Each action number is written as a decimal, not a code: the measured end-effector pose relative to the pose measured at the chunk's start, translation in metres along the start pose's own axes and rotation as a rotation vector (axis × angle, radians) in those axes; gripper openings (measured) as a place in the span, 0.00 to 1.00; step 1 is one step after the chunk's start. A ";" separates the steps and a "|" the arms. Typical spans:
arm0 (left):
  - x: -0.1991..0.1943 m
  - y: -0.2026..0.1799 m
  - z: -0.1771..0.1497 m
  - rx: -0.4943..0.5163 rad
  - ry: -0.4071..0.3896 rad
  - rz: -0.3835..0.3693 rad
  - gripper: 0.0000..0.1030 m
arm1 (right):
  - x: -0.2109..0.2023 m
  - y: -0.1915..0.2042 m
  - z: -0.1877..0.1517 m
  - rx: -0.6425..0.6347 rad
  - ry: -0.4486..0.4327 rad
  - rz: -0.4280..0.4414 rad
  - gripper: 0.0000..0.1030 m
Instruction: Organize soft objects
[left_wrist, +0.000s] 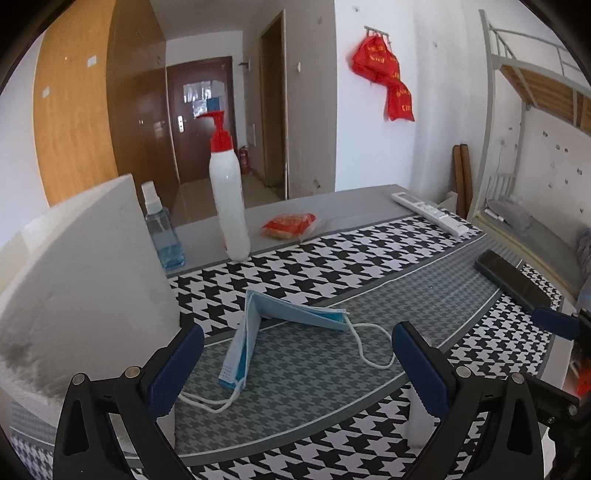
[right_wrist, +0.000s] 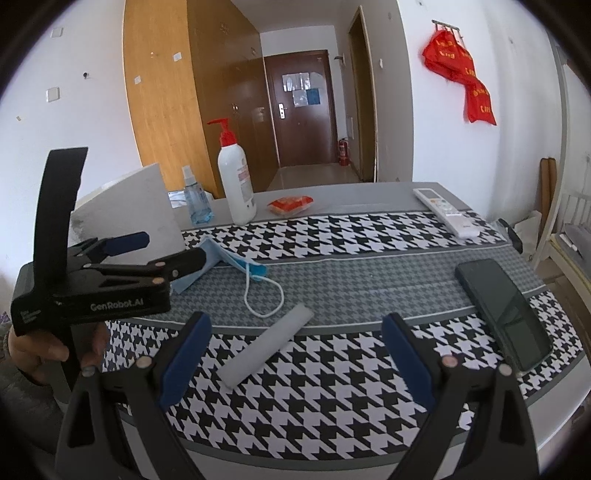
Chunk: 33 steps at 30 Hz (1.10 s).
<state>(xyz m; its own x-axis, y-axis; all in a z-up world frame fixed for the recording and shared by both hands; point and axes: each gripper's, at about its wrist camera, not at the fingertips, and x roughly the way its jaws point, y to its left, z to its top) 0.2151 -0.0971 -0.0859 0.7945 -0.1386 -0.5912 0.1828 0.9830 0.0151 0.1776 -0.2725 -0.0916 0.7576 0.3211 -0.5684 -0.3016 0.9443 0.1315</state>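
1. Left hand-held gripper (left_wrist: 297, 363) hangs low over the bench (left_wrist: 369, 206) with jaws spread wide and nothing between them; the face mask (left_wrist: 258, 325) sits just ahead in the gap, likely lined up for a pick.
2. Right hand-held gripper (right_wrist: 295, 356) is also spread and empty, with the grey foam strip (right_wrist: 266, 347) lying between and just beyond its fingers.
3. Face mask is folded and tented on the grey band of the houndstooth cloth (left_wrist: 332, 266); one flap stands up, the other lies flat. Long axis runs near-to-far from the left camera, fold ridge up, ear loops (left_wrist: 369, 343) trailing loose toward the near edge.
4. Foam strip lies flat and diagonal, near-left to far-right, apart from the mask.
5. White foam block (left_wrist: 85, 277) stands just left of the mask, maybe the drop-off spot; cannot tell.
6. Farther back: pump bottle (left_wrist: 227, 195), spray bottle (left_wrist: 162, 232), red snack packet (left_wrist: 288, 225), remote (left_wrist: 432, 212), and phone (left_wrist: 511, 280) at right. These are rigid, probably not targets.
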 end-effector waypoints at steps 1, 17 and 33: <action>0.003 0.002 0.000 -0.006 0.009 -0.001 0.99 | 0.001 0.000 0.000 0.001 0.002 0.002 0.93; 0.044 0.018 -0.007 -0.052 0.125 0.030 0.85 | 0.027 0.016 -0.008 -0.007 0.090 0.023 0.93; 0.069 0.029 -0.012 -0.074 0.215 0.025 0.76 | 0.043 0.025 -0.016 -0.003 0.171 0.034 0.93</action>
<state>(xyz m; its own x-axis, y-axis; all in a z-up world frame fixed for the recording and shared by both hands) 0.2685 -0.0770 -0.1361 0.6548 -0.0927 -0.7501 0.1148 0.9931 -0.0226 0.1930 -0.2364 -0.1259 0.6375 0.3361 -0.6932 -0.3275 0.9327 0.1510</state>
